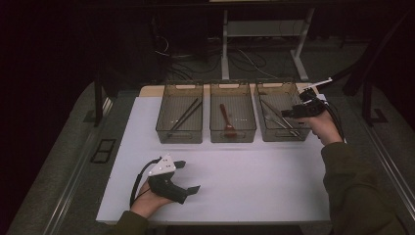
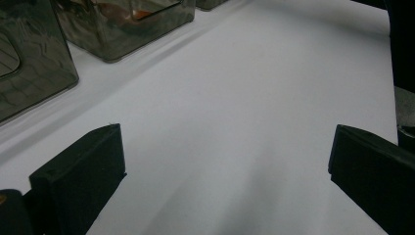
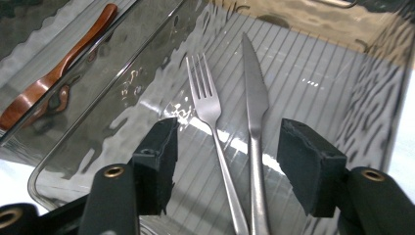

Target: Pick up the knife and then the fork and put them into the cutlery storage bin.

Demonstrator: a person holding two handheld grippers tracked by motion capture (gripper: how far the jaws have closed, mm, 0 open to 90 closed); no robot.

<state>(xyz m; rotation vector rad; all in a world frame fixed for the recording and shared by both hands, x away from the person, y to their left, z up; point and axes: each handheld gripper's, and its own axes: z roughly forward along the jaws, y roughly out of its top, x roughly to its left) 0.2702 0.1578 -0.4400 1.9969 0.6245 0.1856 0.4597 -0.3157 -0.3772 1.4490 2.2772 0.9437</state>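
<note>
Right gripper point(image 3: 225, 161) is hovering with jaws apart over the fork point(image 3: 208, 105) and knife point(image 3: 254, 103) lying in the right-hand bin point(image 1: 281, 110), while left gripper point(image 1: 188, 177) is resting open-jawed on the worktop point(image 1: 254, 186).

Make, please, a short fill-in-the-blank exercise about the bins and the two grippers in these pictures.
1. The right gripper hangs over the bin that holds a fork and a ____.
2. The middle bin holds a brown ____.
3. The jaws of the left gripper stand ____ above the white table.
4. On the table stand ____ bins.

Missing words: knife; spoon; open; three
</note>
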